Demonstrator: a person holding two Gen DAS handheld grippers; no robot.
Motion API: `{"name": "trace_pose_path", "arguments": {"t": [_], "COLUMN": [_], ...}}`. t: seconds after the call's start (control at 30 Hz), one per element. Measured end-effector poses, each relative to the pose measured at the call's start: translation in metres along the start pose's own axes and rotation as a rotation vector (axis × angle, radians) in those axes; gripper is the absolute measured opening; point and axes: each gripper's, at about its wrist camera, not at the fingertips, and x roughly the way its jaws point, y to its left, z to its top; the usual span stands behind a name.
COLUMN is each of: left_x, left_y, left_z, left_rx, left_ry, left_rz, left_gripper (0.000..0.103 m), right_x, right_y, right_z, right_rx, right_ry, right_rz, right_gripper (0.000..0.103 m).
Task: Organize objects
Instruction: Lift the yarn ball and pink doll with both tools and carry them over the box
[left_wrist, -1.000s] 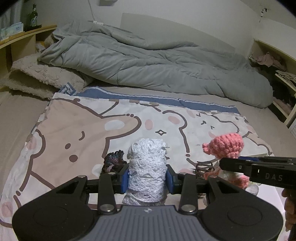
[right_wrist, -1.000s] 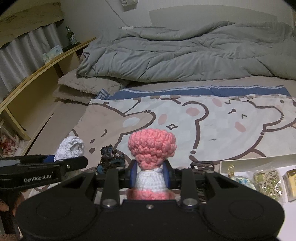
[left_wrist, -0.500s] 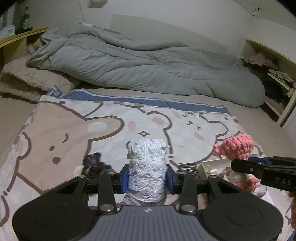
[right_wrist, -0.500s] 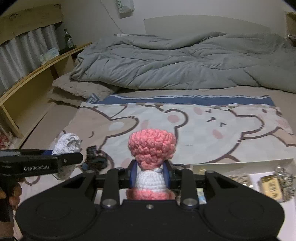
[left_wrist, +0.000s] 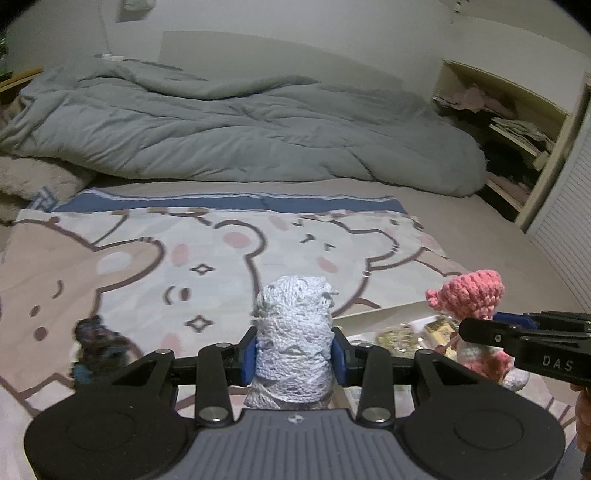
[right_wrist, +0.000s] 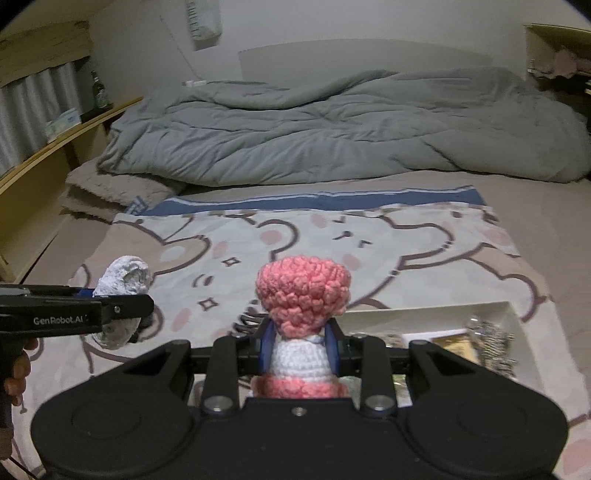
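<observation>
Left gripper (left_wrist: 294, 353): you clamp one white crochet roll (left_wrist: 293, 339), upright.
Right gripper (right_wrist: 298, 347): you clamp one pink doll (right_wrist: 303, 325), upright.
Tray (right_wrist: 424, 313): one, at 3 o'clock of the doll.
Dark hair tie (left_wrist: 96, 345): one, at 9 o'clock.

The dark yarn bundle (left_wrist: 96, 341) is smeared by blur, and the white box (right_wrist: 436, 317) sits half hidden behind the right gripper (right_wrist: 301, 341).

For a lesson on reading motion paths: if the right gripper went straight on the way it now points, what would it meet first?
Probably the bear-print blanket: the right gripper, shut on the pink crochet doll, points over it toward the grey duvet. The white tray lies to its right. Depth is unclear.
</observation>
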Motion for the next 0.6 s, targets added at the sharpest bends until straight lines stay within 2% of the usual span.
{"name": "trace_pose_path", "arguments": {"t": [0.2, 0.6], "left_x": [0.011, 0.035], "left_y": [-0.033, -0.087], "left_z": [-0.002, -0.010], "left_rx": [0.034, 0.063], "left_ry": [0.009, 0.048], "left_rz": [-0.014, -0.116], "left_gripper": [0.041, 0.041], "right_x": [-0.011, -0.023], "right_y": [-0.031, -0.081], "right_z": [-0.006, -0.022], "right_rx": [0.027, 0.044], "right_ry": [-0.013, 0.001], "right_rz": [-0.049, -0.138], "right_gripper": [0.030, 0.030]}}
